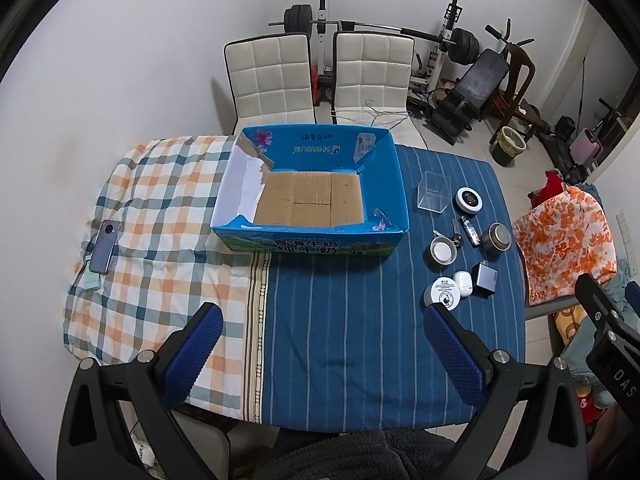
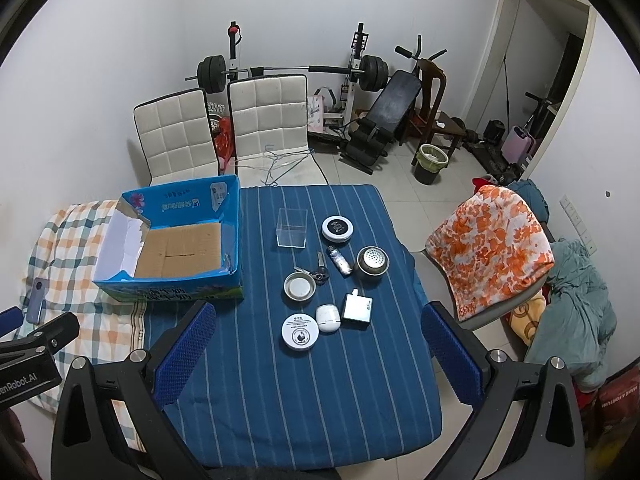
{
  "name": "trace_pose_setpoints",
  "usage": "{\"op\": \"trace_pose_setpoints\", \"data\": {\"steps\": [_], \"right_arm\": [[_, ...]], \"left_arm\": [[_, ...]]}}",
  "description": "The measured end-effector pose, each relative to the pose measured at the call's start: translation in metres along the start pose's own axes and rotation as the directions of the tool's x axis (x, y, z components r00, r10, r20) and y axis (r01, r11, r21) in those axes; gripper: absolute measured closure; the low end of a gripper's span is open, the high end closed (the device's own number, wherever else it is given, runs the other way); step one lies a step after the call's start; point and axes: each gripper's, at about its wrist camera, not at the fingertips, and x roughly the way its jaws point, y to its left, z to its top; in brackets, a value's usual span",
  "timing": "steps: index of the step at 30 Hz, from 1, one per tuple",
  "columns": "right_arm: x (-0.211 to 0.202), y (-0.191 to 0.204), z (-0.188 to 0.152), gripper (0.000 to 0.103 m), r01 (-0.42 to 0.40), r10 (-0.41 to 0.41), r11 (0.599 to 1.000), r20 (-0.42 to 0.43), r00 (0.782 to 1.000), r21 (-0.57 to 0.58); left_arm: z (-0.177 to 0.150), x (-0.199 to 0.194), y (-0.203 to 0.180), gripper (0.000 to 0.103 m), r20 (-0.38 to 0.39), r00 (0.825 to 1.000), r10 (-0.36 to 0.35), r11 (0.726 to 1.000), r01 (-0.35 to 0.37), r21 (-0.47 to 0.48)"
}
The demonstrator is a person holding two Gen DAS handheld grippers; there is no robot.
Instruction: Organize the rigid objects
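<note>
An open blue cardboard box (image 1: 394, 184) (image 2: 230, 232) stands on the table with nothing inside. To its right lie several small objects: a clear plastic cube (image 2: 292, 227), a black-and-white round tin (image 2: 338, 228), a metal strainer cup (image 2: 373, 261), a metal lid (image 2: 299, 286), keys (image 2: 316, 274), a small bottle (image 2: 340, 262), a white case (image 2: 328, 319), a silver box (image 2: 357, 307) and a white round tin (image 2: 301, 332). My left gripper (image 1: 320, 332) hangs open above the near table. My right gripper (image 2: 318, 328) hangs open above the objects, holding nothing.
A phone (image 1: 105, 246) lies on the checked cloth at the left. Two white chairs (image 1: 320, 76) stand behind the table. A chair draped in orange floral cloth (image 2: 496, 248) is at the right. Gym equipment (image 2: 376, 100) and a bin (image 2: 430, 162) occupy the far floor.
</note>
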Motion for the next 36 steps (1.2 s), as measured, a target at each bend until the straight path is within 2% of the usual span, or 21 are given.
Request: {"op": "trace_pose_setpoints", "data": {"steps": [36], "right_arm": [[-0.0021,-0.0028,0.0006,0.000,-0.004,0.004,1.000,-0.005,1.000,0.000]], "left_arm": [[-0.0046,-0.0012,0.0007,0.000,0.011,1.000,-0.003,1.000,0.003,-0.002]]}}
